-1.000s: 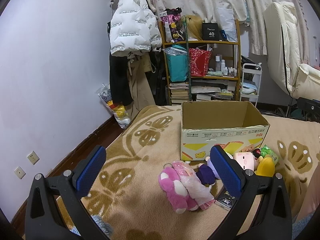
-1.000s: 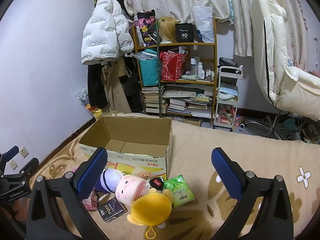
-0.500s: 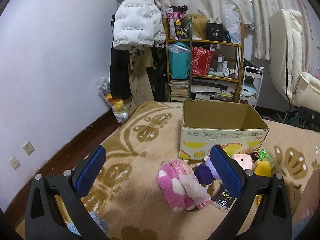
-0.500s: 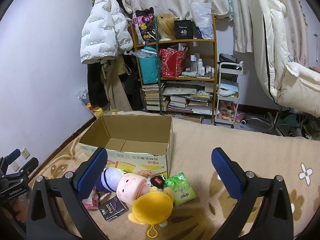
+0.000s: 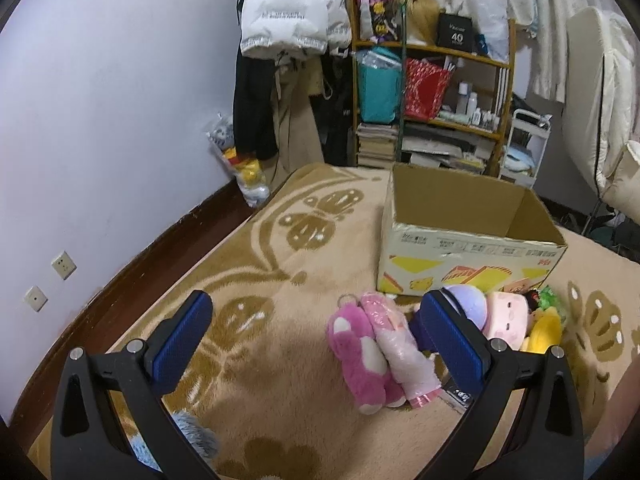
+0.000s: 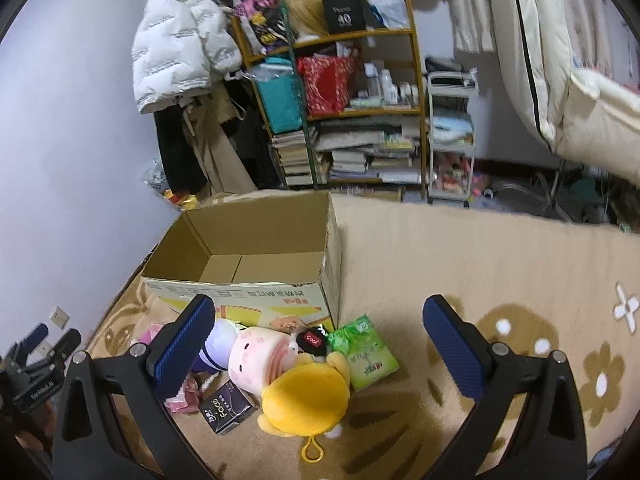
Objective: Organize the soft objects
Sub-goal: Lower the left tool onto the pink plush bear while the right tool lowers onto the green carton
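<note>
Item: cardboard box [image 6: 256, 276], open-topped and empty, standing on the patterned blanket [image 5: 256, 280]; piled against its near wall are the yellow plush [image 6: 306, 396], pink plush [image 5: 358, 352], pink pig roll [image 6: 256, 360], purple plush [image 5: 466, 300], green tissue pack [image 6: 366, 352] and small black box [image 6: 228, 410]. Step, by judgement: approach before the first pick, left claw [image 5: 320, 348] and right claw [image 6: 320, 348] both spread wide, holding nothing. Next move calls for lowering onto one plush; crowded neighbours obstruct a clean single grab.

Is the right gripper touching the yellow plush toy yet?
Apart. The right wrist view shows the right gripper open, its jaws standing wide on either side above the yellow plush toy, pressing nothing.
</note>
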### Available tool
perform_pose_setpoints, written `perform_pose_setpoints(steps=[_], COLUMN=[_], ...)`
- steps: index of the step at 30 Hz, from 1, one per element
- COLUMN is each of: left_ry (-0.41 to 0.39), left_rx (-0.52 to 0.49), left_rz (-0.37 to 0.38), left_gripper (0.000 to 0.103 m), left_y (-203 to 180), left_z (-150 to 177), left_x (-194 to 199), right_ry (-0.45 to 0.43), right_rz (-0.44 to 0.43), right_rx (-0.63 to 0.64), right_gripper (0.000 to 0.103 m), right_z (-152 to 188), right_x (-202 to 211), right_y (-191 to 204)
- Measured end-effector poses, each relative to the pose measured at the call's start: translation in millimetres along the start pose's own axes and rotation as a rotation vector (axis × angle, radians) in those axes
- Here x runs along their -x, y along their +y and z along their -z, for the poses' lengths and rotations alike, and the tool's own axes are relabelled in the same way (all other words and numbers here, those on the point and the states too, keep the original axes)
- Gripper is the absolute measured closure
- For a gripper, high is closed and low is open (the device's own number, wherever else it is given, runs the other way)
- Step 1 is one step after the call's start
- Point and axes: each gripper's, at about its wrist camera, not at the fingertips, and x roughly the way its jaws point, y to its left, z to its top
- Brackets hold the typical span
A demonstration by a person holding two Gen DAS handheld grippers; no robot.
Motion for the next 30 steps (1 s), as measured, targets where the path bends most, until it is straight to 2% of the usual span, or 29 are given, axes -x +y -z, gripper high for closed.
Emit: perform_pose_setpoints(steps=[5, 15, 23, 27, 30], left_ry=[0.061, 0.153, 0.232, 0.261, 0.291], left_rx=[0.029, 0.038, 0.032, 0.035, 0.065], left_rz=[-0.004, 0.007, -0.026, -0.101, -0.112], left_gripper=[0.0, 0.0, 0.0, 0.0, 0.0], left_y=[2, -5, -8, -8, -4], left_z=[0, 3, 12, 17, 19], left_x=[-22, -69, -103, -117, -126], right_ry=[0.04, 0.178, 0.3, 0.373, 0.406], right_rz=[-0.02, 0.019, 0.081, 0.124, 0.128], right_rx=[-0.069, -0.126, -0.175, -0.172, -0.177], right_gripper=[0.0, 0.0, 0.0, 0.0, 0.0], right_z=[-5, -4, 3, 10, 13], right_x=[-17, -67, -105, -123, -134], right_y=[-15, -30, -46, -53, -56])
